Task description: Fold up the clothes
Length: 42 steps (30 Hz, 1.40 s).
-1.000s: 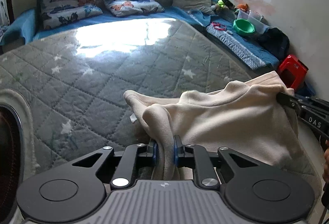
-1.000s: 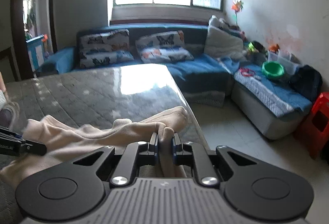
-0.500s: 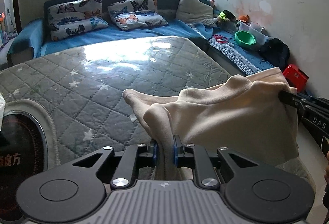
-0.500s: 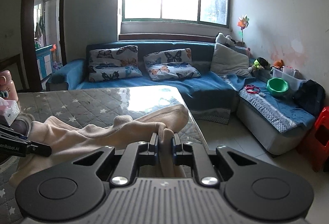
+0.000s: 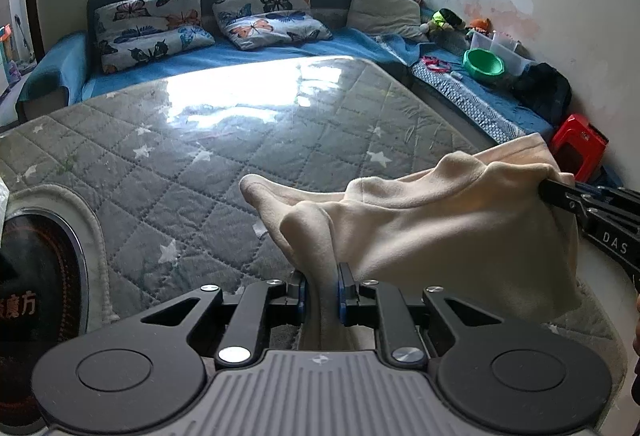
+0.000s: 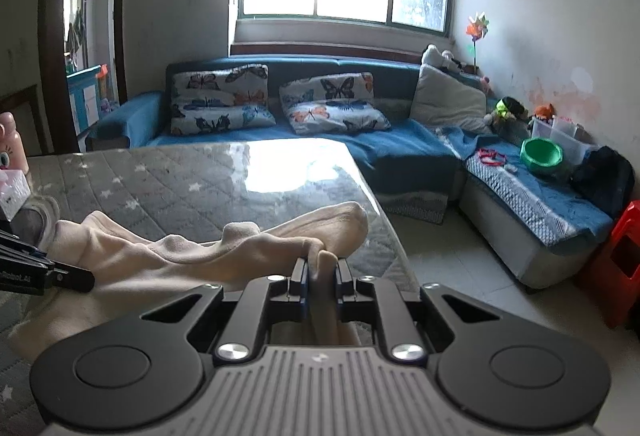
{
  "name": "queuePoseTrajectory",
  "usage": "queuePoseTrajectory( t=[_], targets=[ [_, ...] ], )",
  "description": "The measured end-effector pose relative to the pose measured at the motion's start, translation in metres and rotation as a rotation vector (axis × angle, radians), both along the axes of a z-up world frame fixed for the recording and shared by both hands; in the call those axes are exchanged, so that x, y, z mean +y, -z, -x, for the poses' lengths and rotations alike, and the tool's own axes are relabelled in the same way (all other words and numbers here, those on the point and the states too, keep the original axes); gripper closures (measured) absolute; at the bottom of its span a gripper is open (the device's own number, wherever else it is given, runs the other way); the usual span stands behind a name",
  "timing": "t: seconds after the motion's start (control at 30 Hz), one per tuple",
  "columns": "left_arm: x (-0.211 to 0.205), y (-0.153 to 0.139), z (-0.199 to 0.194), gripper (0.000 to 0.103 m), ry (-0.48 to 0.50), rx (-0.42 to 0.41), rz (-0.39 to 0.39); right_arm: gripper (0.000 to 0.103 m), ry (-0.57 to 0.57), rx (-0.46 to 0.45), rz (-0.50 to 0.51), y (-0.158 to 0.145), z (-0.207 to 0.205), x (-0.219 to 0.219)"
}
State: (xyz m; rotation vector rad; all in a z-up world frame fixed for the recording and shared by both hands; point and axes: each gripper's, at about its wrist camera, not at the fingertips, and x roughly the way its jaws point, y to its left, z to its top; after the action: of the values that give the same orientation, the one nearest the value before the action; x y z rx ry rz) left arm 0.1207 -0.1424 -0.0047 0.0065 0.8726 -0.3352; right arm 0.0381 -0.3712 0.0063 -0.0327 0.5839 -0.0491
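Observation:
A cream fleece garment (image 5: 432, 224) hangs stretched between both grippers above the grey quilted star-pattern mat (image 5: 192, 164). My left gripper (image 5: 320, 284) is shut on a bunched fold of the cloth at the bottom centre of the left wrist view. The right gripper's black fingers (image 5: 576, 200) pinch the garment's other end at that view's right edge. In the right wrist view my right gripper (image 6: 320, 270) is shut on a fold of the same garment (image 6: 200, 256). There, the left gripper's finger (image 6: 60, 278) enters from the left, and a loose sleeve end (image 6: 344, 220) trails over the mat (image 6: 180, 188).
A blue corner sofa (image 6: 400, 148) with butterfly pillows (image 6: 220, 100) runs behind and right of the mat. On it sit a green bowl (image 6: 542, 152), toys and a black bag (image 6: 604, 176). A red stool (image 6: 624, 256) stands on the floor. A dark round device (image 5: 36, 276) lies at the mat's left.
Both views have tilted upward, showing more window and wall. The garment has lifted a little off the mat and stays gripped at both ends.

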Motion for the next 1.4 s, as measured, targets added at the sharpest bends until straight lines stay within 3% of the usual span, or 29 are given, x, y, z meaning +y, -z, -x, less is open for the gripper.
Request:
queuePoseTrajectory(
  t=[0.43, 0.6, 0.87, 1.0, 1.23, 1.4],
  targets=[
    [-0.001, 0.021, -0.009, 0.086, -0.002, 0.034, -0.019, 0.091, 0.025, 0.083, 0.011, 0.033, -0.021, -0.002],
    [0.000, 0.024, -0.009, 0.079, -0.003, 0.032, -0.032, 0.090, 0.029, 0.110, 0.014, 0.041, -0.025, -0.002],
    [0.008, 0.020, -0.010, 0.056, -0.040, 0.021, -0.057, 0.084, 0.073, 0.119, 0.032, 0.041, -0.026, -0.010],
    [0.015, 0.017, -0.010, 0.053, -0.062, 0.010, -0.061, 0.083, 0.042, 0.101, 0.019, 0.033, -0.024, -0.008],
    [0.016, 0.016, -0.011, 0.047, -0.070, 0.004, -0.080, 0.079, -0.115, 0.121, 0.027, 0.034, -0.040, 0.029],
    [0.016, 0.020, -0.013, 0.044, -0.070, 0.007, -0.091, 0.078, -0.115, 0.138, 0.019, 0.044, -0.058, 0.040]
  ],
)
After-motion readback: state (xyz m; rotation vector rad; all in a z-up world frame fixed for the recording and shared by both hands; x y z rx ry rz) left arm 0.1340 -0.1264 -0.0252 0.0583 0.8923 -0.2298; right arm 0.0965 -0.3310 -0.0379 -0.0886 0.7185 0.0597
